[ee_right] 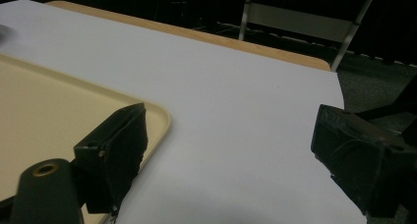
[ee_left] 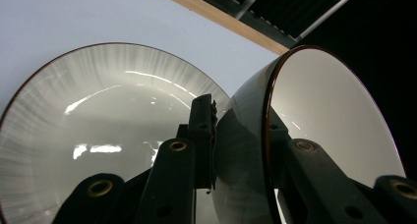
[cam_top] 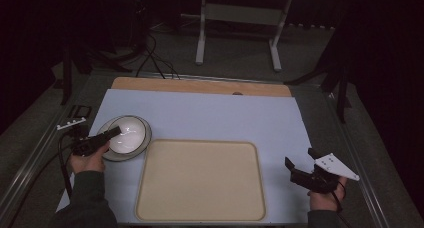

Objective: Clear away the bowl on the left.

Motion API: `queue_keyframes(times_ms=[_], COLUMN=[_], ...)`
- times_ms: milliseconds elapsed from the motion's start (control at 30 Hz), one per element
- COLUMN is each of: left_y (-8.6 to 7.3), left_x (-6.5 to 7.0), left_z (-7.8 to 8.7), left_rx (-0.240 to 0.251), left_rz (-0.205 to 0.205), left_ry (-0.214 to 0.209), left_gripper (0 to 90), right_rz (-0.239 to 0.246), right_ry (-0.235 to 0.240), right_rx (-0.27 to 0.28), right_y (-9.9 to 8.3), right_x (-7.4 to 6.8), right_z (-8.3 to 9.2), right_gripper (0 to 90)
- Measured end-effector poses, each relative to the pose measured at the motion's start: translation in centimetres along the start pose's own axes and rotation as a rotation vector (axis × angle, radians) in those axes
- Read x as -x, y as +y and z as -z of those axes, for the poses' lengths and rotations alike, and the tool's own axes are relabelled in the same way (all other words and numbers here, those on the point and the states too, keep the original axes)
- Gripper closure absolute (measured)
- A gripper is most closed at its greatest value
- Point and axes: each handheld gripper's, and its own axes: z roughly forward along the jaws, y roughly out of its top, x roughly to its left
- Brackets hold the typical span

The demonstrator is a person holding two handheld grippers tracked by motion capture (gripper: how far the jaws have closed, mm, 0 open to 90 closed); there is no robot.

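Observation:
A white bowl (cam_top: 131,133) with a dark rim rests over a pale plate (cam_top: 114,155) at the table's left. My left gripper (cam_top: 116,132) is shut on the bowl's near wall. In the left gripper view one jaw presses the bowl (ee_left: 329,111) from outside and the other from inside, midpoint at my left gripper (ee_left: 241,121). The bowl looks tilted against the plate (ee_left: 93,116) behind it. My right gripper (cam_top: 299,157) hovers open and holds nothing at the table's right front. In its own view the right gripper (ee_right: 231,118) spans bare mat beside the tray corner (ee_right: 157,116).
A beige tray (cam_top: 200,180) lies at the front centre on a light blue mat (cam_top: 215,115). A wooden strip (cam_top: 200,86) runs along the table's far edge. Cables and a white stand's legs (cam_top: 201,43) are on the floor beyond.

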Motion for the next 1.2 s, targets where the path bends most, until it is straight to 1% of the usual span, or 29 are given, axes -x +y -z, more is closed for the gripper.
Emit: queue_keyframes(times_ms=[133,200,367,700,1000,1200], left_y=[0.0,0.0,0.0,-0.3,-0.7,-0.9], left_x=[0.3,0.5,1.1,2.4,3.7,4.3], left_z=[0.0,0.0,0.0,-0.3,-0.6,-0.7], left_rx=[0.004,0.006,0.006,-0.008,-0.022,-0.026], left_rz=[-0.004,-0.012,-0.026,-0.058,-0.078,-0.084], left_ry=[-0.013,-0.014,-0.032,-0.057,-0.085,-0.102], left_gripper=[75.8,75.7,75.5,75.4,75.3,75.2], right_rz=[-0.002,-0.003,-0.003,-0.004,-0.004,-0.005], right_ry=[0.0,-0.001,-0.001,-0.001,-0.001,0.001], right_rx=[0.0,0.001,0.0,0.005,0.004,0.006], right_y=[0.0,0.0,0.0,0.0,0.0,0.0], right_x=[0.0,0.0,0.0,0.1,0.1,0.1], right_z=[0.0,0.0,0.0,0.0,0.0,0.1], right_gripper=[13.6,13.6,13.6,13.6,13.6,13.6])
